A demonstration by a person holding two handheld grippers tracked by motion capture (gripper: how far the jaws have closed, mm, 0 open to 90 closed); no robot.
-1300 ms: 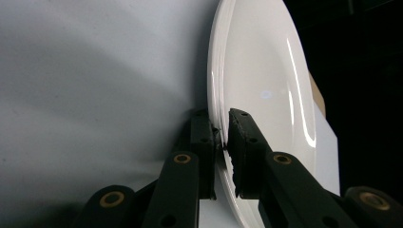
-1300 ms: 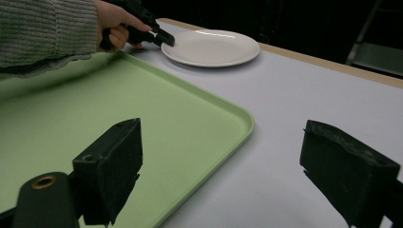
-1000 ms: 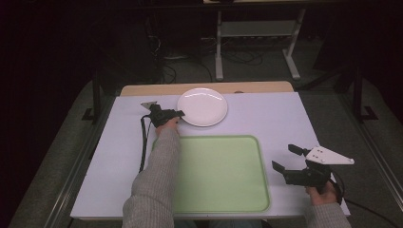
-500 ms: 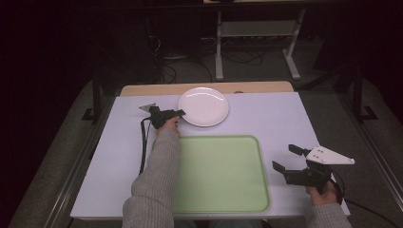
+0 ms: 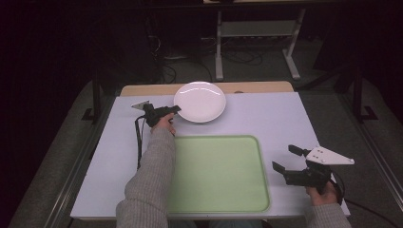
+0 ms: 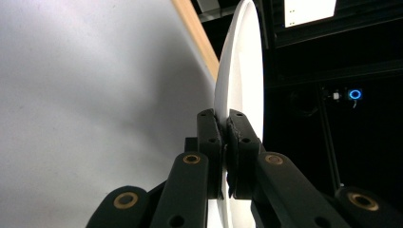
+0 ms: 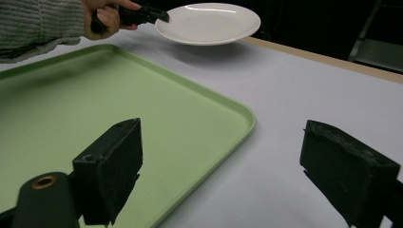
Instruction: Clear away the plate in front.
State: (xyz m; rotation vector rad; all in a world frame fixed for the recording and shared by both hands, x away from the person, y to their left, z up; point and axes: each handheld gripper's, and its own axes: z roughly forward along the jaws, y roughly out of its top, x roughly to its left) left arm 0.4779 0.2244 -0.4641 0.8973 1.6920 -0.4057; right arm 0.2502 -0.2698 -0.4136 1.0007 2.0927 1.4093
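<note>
No readable txt anywhere I can find: no labels, brands, nos. or signs. I checked the white plate (image 5: 199, 101), green tray (image 5: 218, 173), tabletop (image 5: 285, 118) and both grippers' black jaws, all plain. I see a small blue ring light (image 6: 354, 94) in the left gripper view, but no lettering legible on it.

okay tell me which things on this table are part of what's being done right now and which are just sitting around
In use:
- round white ceramic plate, lifted off the white table
- left gripper, shut on the plate's rim
- flat light-green plastic tray, probably where it goes

Just there:
- right gripper, open, holding nothing
- metal stand behind the table
</note>
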